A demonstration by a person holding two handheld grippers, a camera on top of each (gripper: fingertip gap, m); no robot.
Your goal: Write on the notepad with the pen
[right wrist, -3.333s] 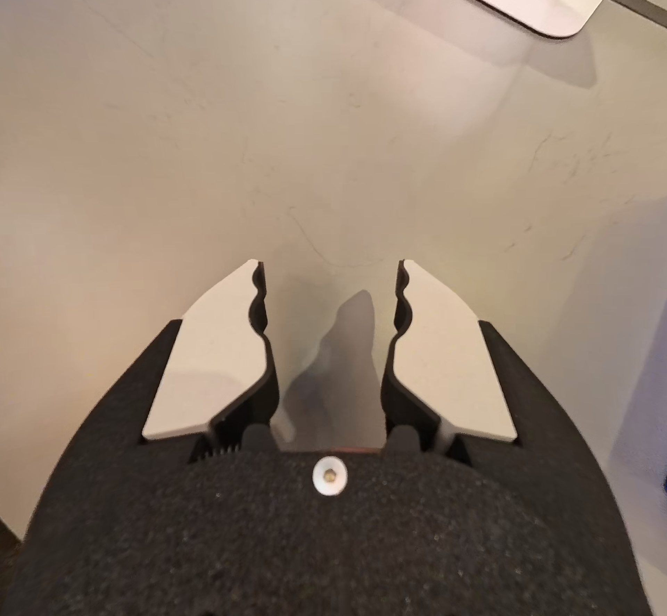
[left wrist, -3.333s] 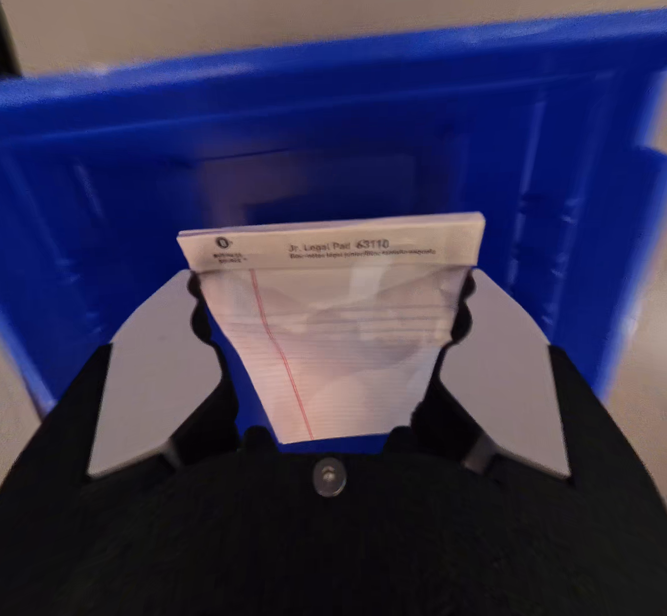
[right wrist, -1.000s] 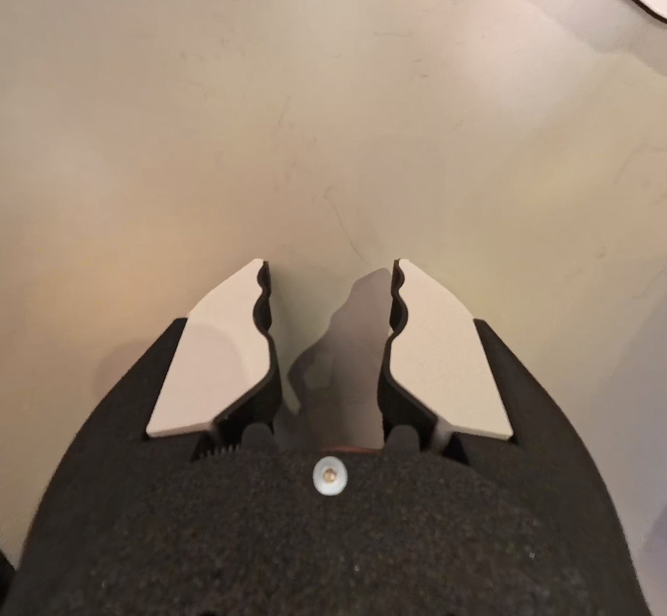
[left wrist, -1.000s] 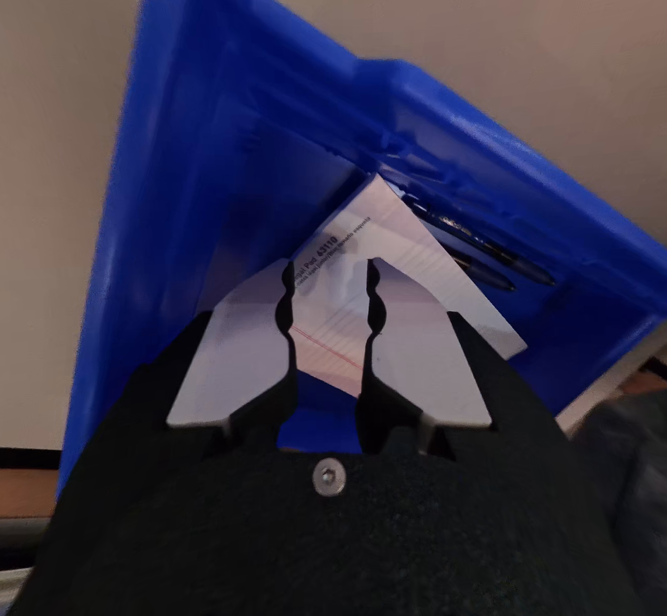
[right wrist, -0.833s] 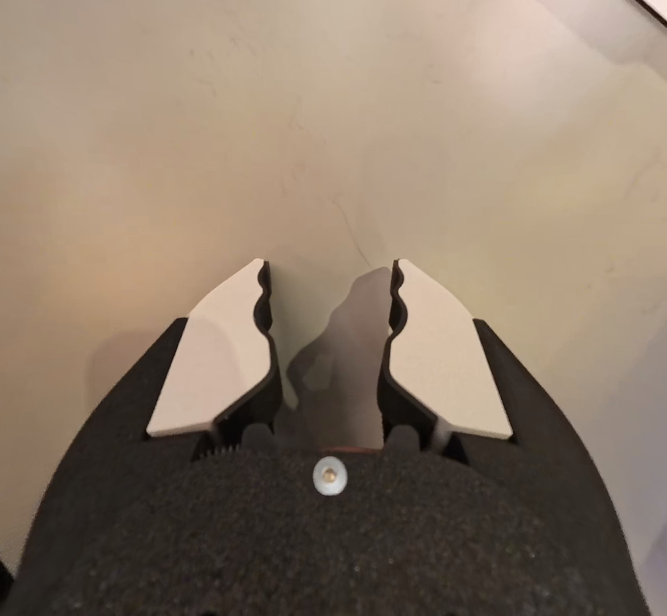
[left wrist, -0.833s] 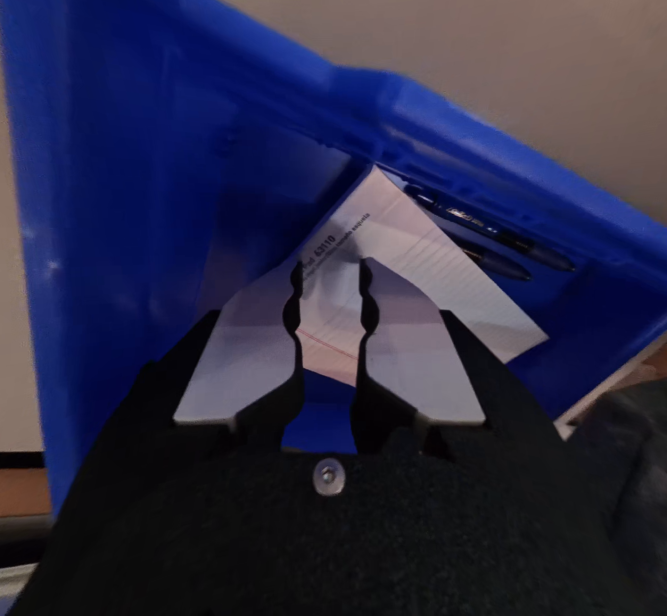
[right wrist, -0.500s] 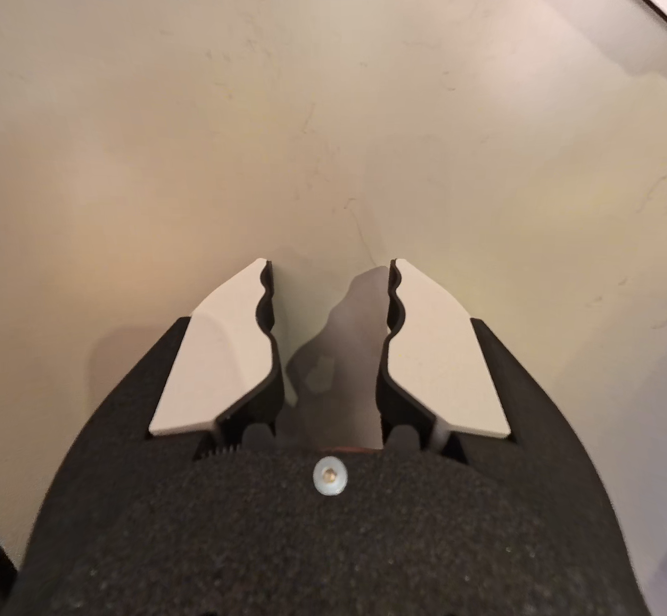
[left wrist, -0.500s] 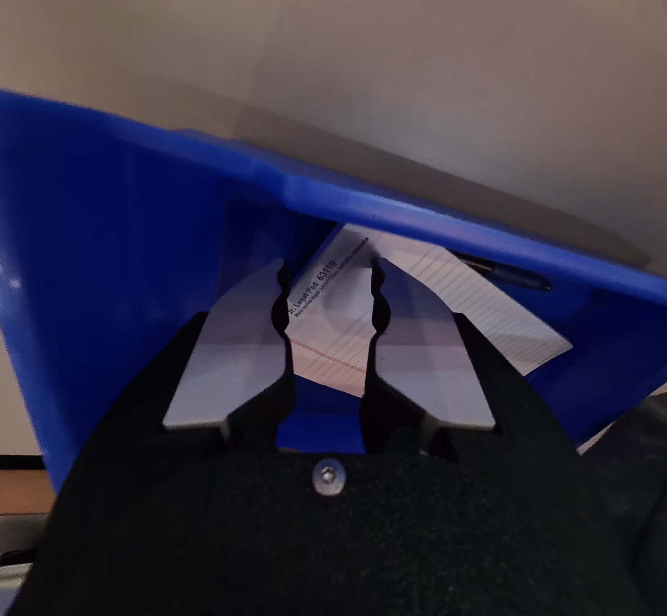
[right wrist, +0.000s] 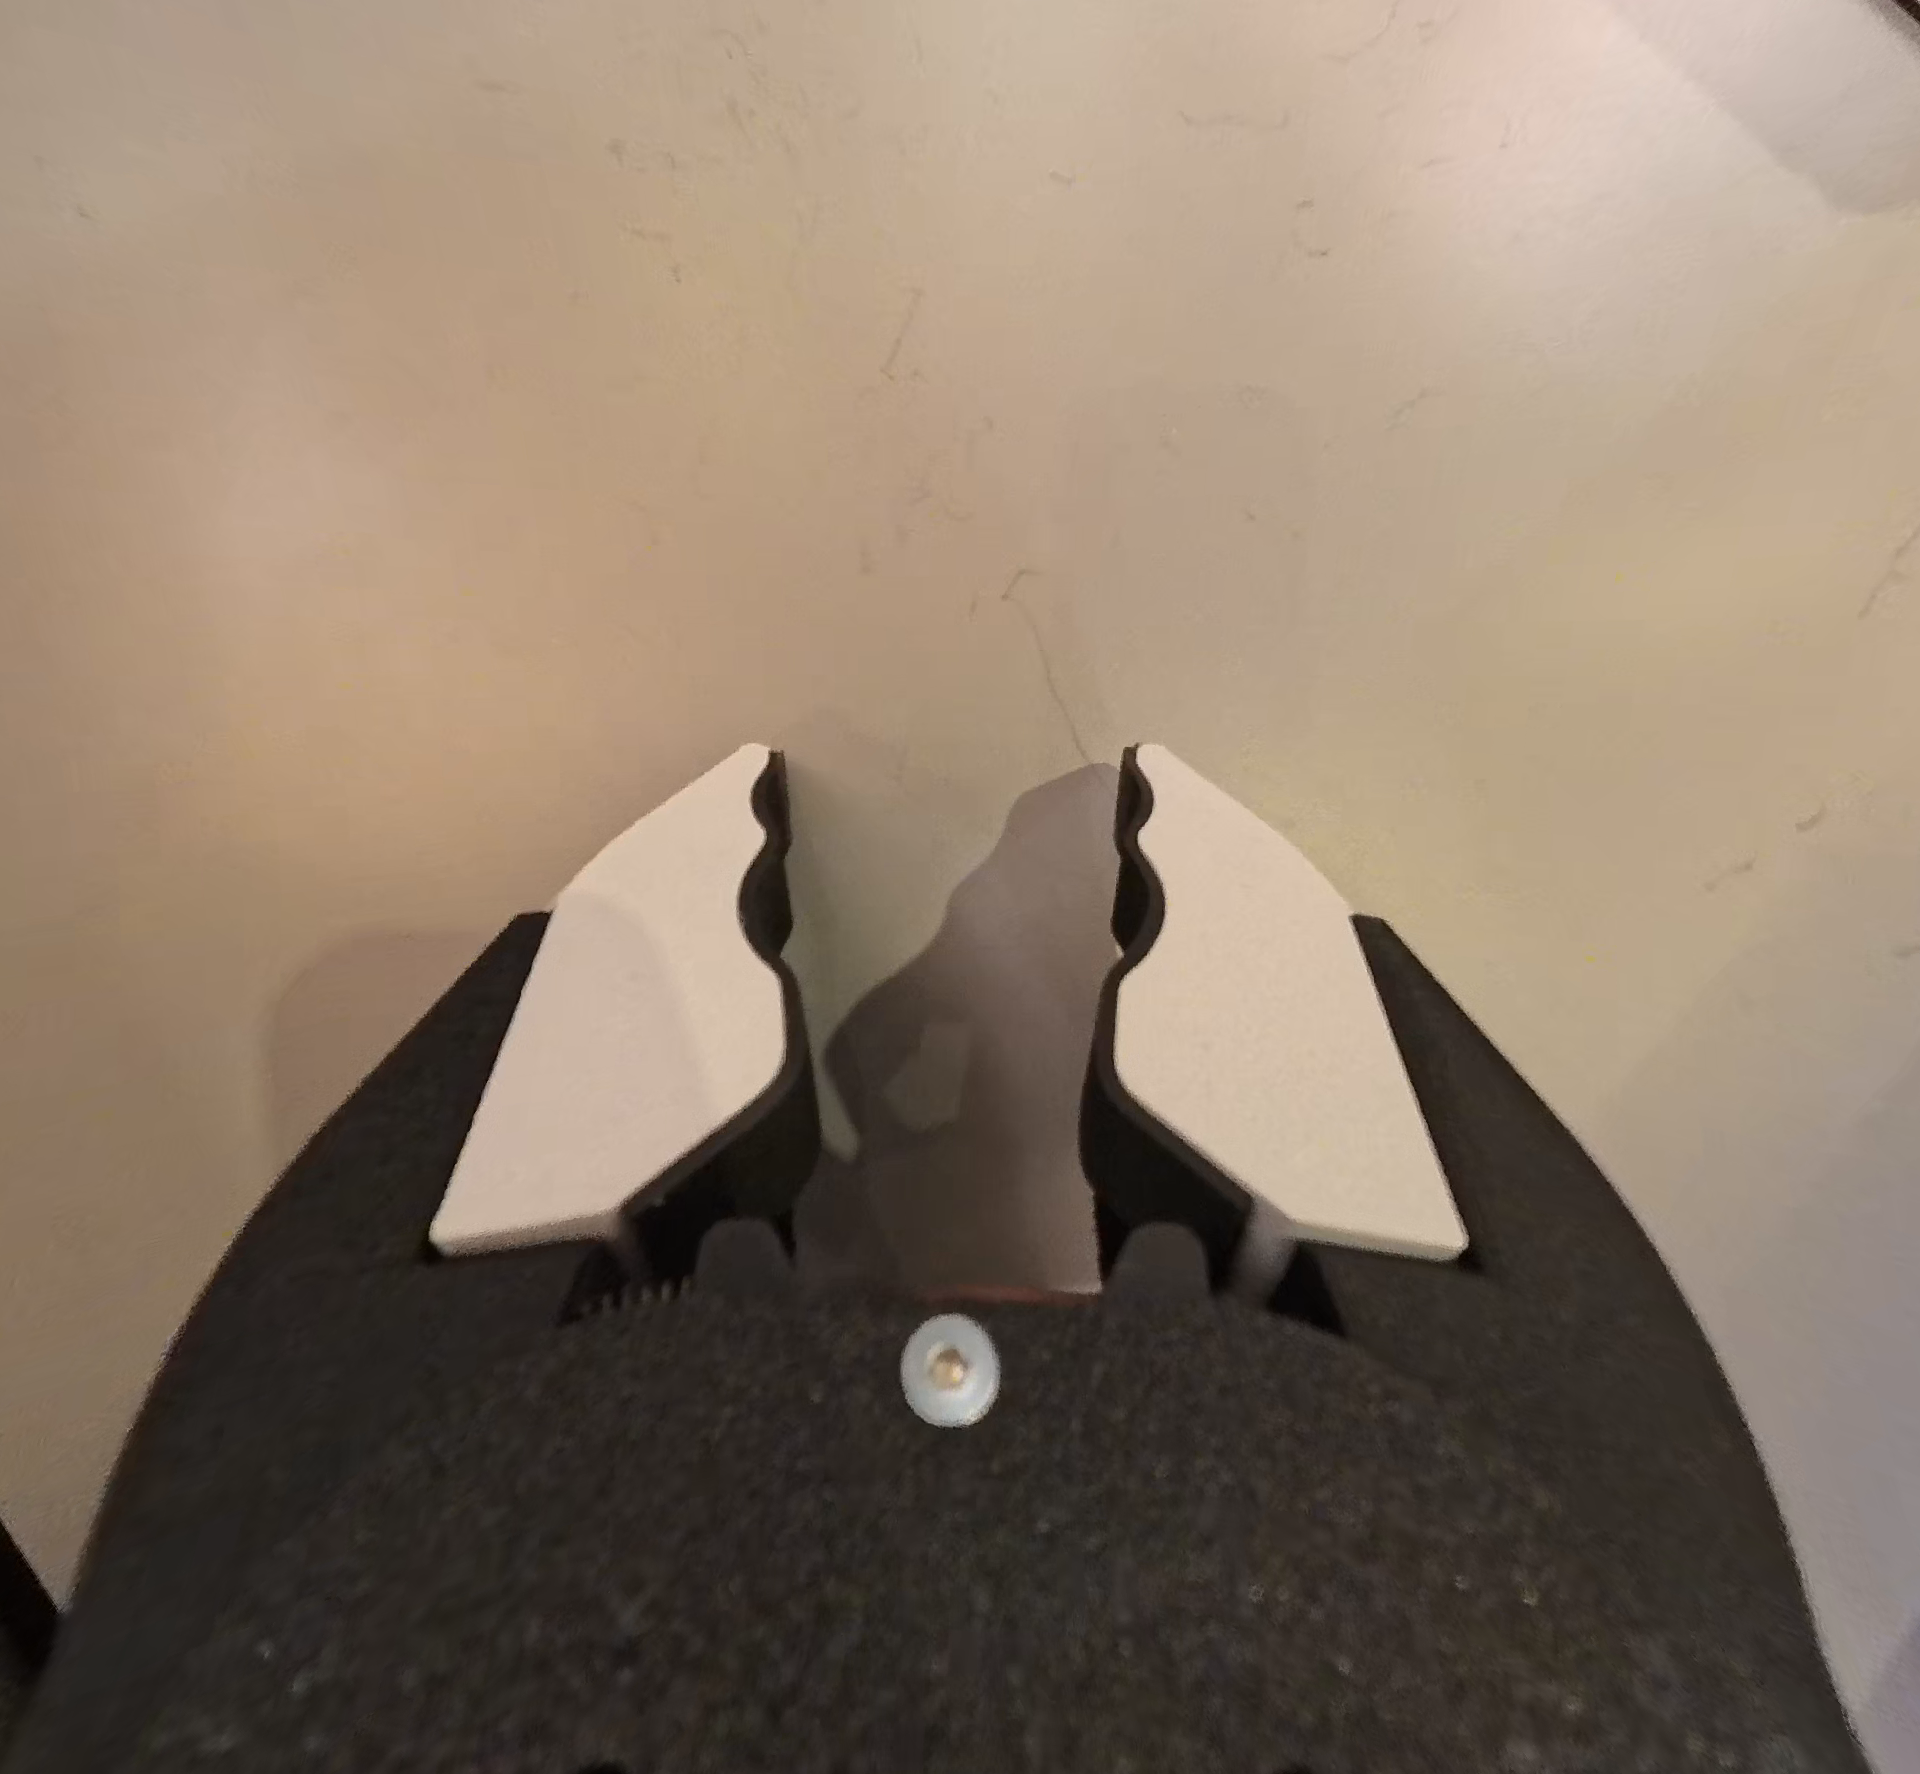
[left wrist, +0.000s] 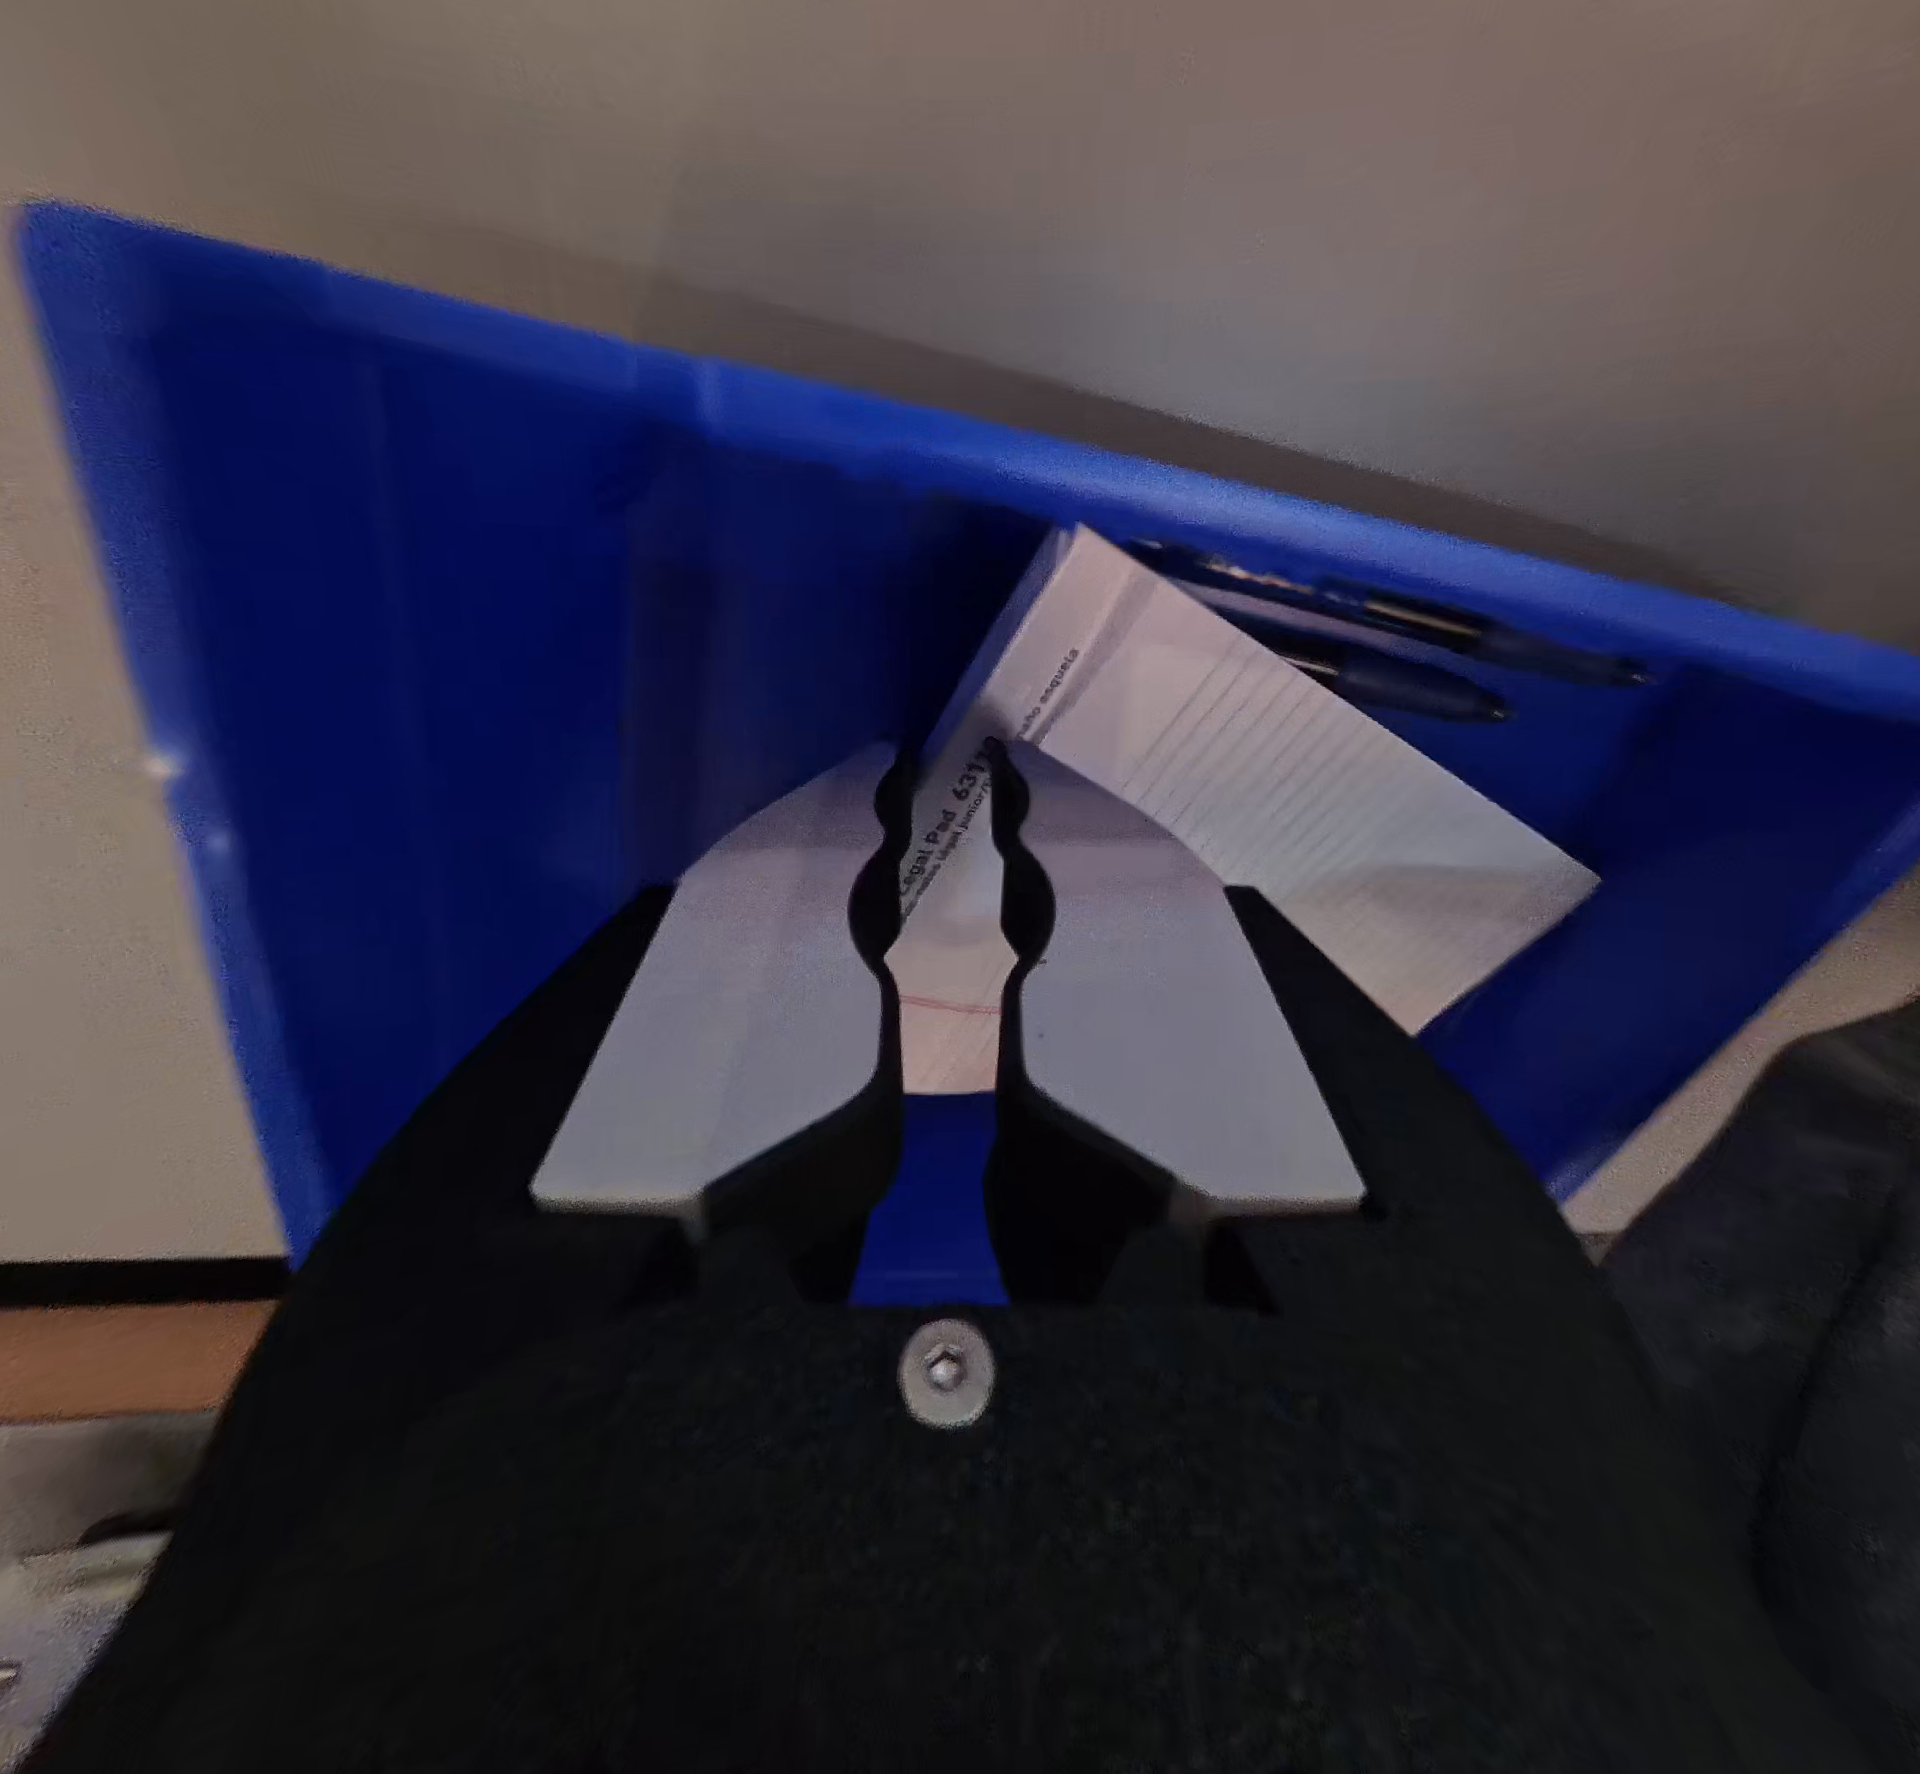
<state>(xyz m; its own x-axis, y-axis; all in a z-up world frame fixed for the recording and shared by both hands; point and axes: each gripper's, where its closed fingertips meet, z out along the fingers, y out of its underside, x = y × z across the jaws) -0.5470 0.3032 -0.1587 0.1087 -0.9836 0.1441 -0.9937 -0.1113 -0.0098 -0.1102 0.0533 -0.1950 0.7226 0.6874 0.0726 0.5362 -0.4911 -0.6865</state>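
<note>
Jaws, left: left gripper (left wrist: 943,753) has its fingers drawn close with a narrow gap, the tips over the top band of the legal pad; whether they pinch the pad or merely hover in front of it cannot be told.
Jaws, right: right gripper (right wrist: 951,758) stands spread wide, nothing between the fingers, only its own shadow on the surface below.
Legal pad: white ruled legal pad (left wrist: 1278,789) lies tilted inside the bin, its bound top edge toward 11 o'clock, its far corner toward 4 o'clock; a red margin line shows in the gap between the left fingers.
Pens: two dark blue pens (left wrist: 1382,675) lie side by side at 2 o'clock from the left fingertips, just beyond the pad's long edge, against the bin's far wall.
Bin: blue plastic bin (left wrist: 436,685) holds pad and pens; its rim runs from 10 o'clock down to 3 o'clock.
Tabletop: pale beige tabletop (right wrist: 935,270), faintly scratched, fills the right wrist view.
</note>
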